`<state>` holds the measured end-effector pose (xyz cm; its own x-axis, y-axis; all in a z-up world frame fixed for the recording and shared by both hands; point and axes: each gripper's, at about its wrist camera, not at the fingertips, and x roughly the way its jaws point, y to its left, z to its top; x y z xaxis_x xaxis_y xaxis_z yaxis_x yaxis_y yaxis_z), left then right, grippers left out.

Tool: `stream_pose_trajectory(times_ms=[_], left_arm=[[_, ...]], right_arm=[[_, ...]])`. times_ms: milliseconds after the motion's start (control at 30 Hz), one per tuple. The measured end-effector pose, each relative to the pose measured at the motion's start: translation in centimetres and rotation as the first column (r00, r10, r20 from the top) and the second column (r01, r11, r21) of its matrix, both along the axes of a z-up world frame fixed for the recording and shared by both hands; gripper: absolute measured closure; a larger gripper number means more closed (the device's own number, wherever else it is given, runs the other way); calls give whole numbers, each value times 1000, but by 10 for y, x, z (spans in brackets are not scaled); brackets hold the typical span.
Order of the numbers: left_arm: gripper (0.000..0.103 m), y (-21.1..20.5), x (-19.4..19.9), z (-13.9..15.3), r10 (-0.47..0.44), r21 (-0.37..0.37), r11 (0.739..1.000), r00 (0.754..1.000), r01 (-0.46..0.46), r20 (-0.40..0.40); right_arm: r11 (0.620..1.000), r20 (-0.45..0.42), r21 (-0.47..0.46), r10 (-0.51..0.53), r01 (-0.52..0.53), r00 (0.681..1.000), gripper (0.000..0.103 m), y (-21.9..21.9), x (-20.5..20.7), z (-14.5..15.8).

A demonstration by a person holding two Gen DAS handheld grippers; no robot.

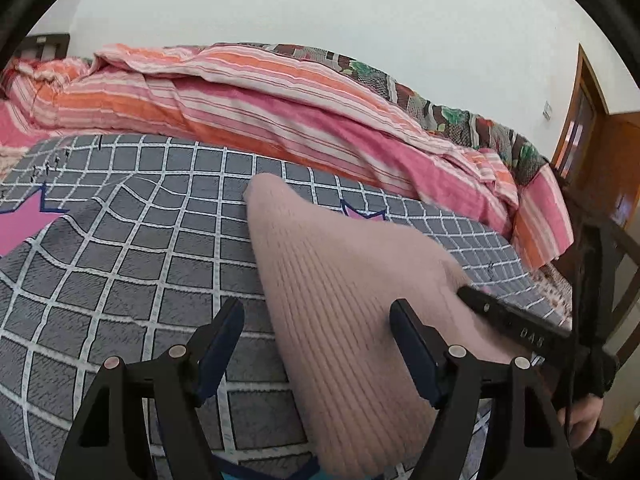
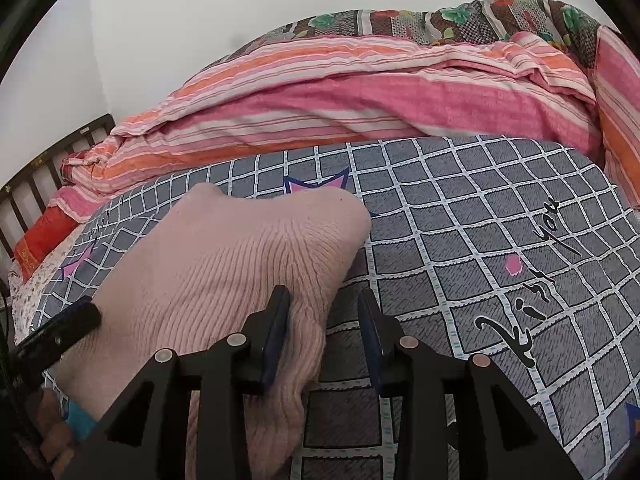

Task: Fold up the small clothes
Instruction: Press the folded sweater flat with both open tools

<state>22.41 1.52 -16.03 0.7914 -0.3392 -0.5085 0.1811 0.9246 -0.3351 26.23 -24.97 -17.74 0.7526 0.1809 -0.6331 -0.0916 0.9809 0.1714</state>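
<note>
You have a pink ribbed knit garment (image 1: pixel 340 300) lying on the grey checked bedspread (image 1: pixel 120 260), folded into a thick pad that runs from the near edge toward the far side of the bed. Your left gripper (image 1: pixel 318 312) stands wide open over it: the left finger sits over bare bedspread, the right finger rests at the garment's right part, and the knit fills much of the gap without either pad pressing on it. In your right wrist view the same garment (image 2: pixel 224 264) lies to the left, its far right corner rounded and slightly raised. Your right gripper (image 2: pixel 324 300) is partly open with a clear gap; its left finger touches the garment's near right edge, while the right finger stands over the bedspread (image 2: pixel 480 240), so nothing is clamped. The tip of your other gripper shows at the far left of that view, against the garment's left side. Beyond the bedspread, a pink and orange striped quilt (image 1: pixel 240 96) is bunched along the far side, with a floral blanket (image 2: pixel 440 16) behind it against the white wall.
</note>
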Motion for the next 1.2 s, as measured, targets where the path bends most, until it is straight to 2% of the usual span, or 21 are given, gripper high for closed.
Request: stream_pose_trajectory(times_ms=[133,267,367,433,467,500,533,600,633,800,933,1067,1200], left_arm=[[30,3,19,11,-3,31,1000,1000,2,29],[38,12,53,17,27,18,999,1000,-27,-4],[43,13,94,15,36,20,999,997,-34,-73],[47,7,122,5,41,60,998,991,-33,-125],[51,3,135,-4,63,99,994,986,-48,-156],[58,2,144,-12,72,109,993,980,-53,-188],[63,3,148,-16,63,86,995,977,-46,-205],[65,11,149,-18,69,20,998,980,-67,-187],[66,17,147,-17,106,0,994,981,-108,-165],[66,21,139,-15,164,10,986,974,-164,-157],[66,4,118,-12,79,62,996,985,-70,-156],[62,-7,94,-4,23,130,991,996,-12,-85],[60,-6,72,-3,-7,101,995,996,16,-84]], right_arm=[[1000,-3,7,4,-4,1000,70,-2,1,-1],[1000,-2,2,5,-5,1000,70,-1,0,-1],[1000,1,-10,8,-8,1000,70,1,0,0],[1000,5,-11,10,-10,1000,70,1,0,-1],[1000,5,-7,12,-12,1000,70,1,0,-1],[1000,4,2,15,-15,1000,70,0,0,-1],[1000,2,12,19,-19,1000,70,-2,1,-2],[999,-1,32,21,-21,1000,70,-4,1,-3],[999,-2,37,22,-22,1000,70,-5,2,-3],[999,-3,33,21,-21,1000,70,-4,2,-3],[1000,-8,20,11,-10,1000,66,-3,2,-2],[1000,-16,29,-1,1,1000,63,-6,3,-3],[1000,-10,18,-6,6,1000,63,-5,2,-3]])
